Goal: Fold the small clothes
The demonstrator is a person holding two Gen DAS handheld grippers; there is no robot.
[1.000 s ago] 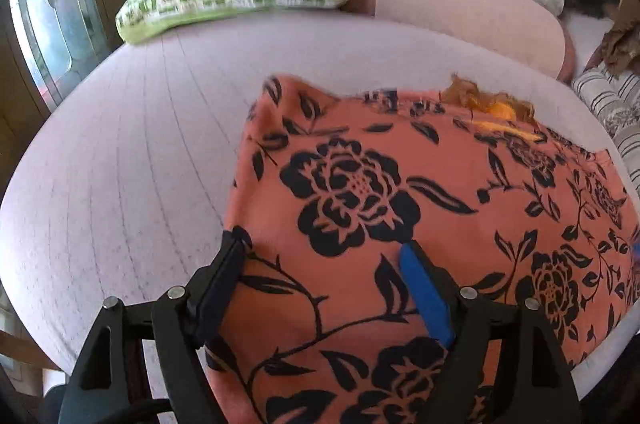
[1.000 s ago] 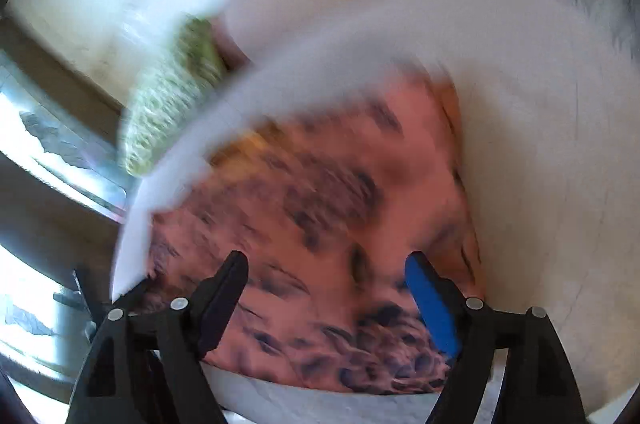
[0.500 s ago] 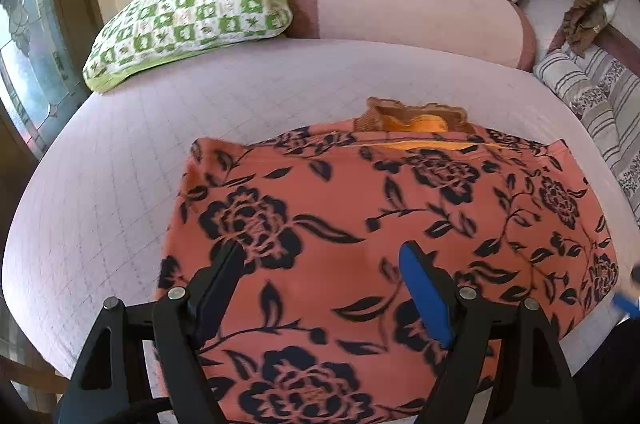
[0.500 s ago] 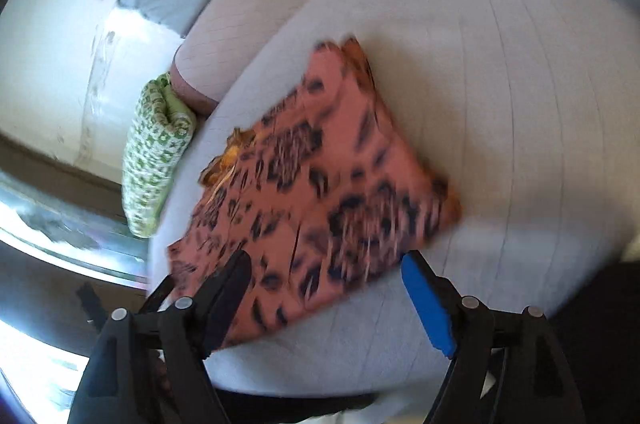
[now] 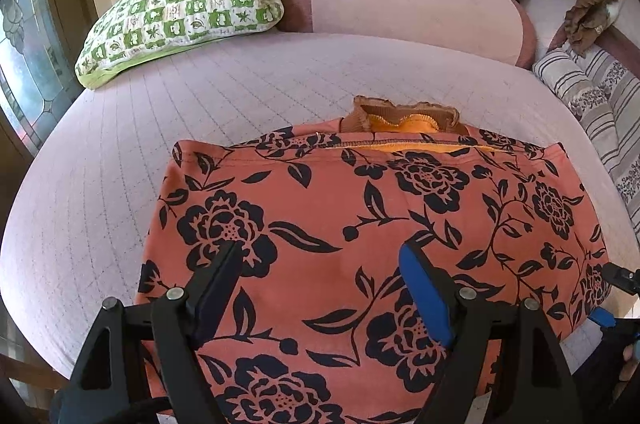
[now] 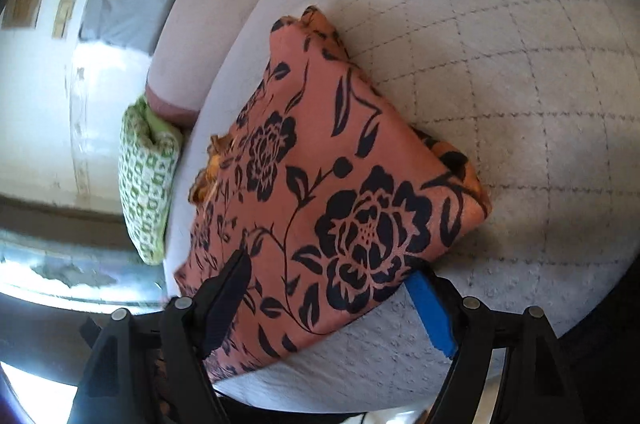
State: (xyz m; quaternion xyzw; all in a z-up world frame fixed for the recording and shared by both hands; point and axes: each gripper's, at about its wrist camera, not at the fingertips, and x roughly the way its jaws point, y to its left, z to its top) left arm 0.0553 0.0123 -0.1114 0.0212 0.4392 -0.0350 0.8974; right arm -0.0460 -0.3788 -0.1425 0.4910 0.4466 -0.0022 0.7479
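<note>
A: Left wrist view: the flowered garment (image 5: 372, 232) lies spread flat on the bed (image 5: 248, 83), its orange neck trim at the far edge. The left hand-held gripper (image 5: 320, 276) hangs over the near half, jaws spread, nothing between the pads.

B: And the right hand-held gripper (image 6: 328, 288)?

A: Also spread wide, hovering at the garment's near corner (image 6: 460, 191). In its own view the cloth passes under the black finger, but the pads are not pressing on it.

B: So which step is this?

A: I'd judge it the pause between folds: the cloth already looks doubled, with a thick layered edge at that corner, and neither gripper holds it.

B: What does the next move need?

A: Probably each gripper must drop to an edge and pinch all the layers together, then carry that side across evenly so the layers don't slide apart.

B: Any writing or labels?

A: None readable. The garment's print and the green checked pillow (image 5: 180, 11) show patterns only.
</note>
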